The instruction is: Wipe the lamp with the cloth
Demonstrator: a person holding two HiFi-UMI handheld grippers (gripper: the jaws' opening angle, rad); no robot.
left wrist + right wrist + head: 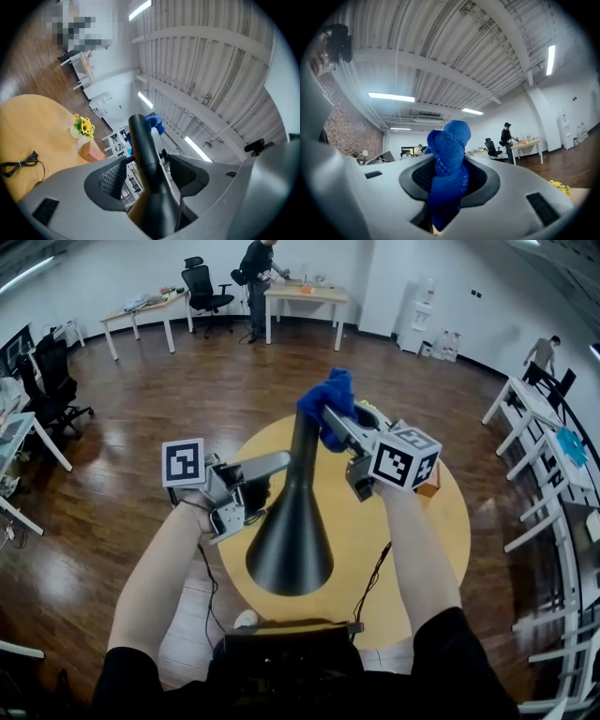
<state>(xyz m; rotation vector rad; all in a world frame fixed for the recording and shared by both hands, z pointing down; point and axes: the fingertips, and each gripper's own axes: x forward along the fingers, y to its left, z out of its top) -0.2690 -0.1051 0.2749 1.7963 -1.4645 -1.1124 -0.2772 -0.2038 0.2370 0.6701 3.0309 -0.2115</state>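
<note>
Seeing the black lamp (291, 521) over the round tabletop (455, 521), wide cone end toward me, thin neck running up to the blue cloth (328, 401). My right claw (449, 178) is clamped on the cloth at the neck's tip. My left claw (147, 164) stands spread wide, neck between its pads, not pinched.

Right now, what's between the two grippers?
The black neck of the lamp stands between the left gripper and the right gripper, which holds the cloth. The head view shows it.
</note>
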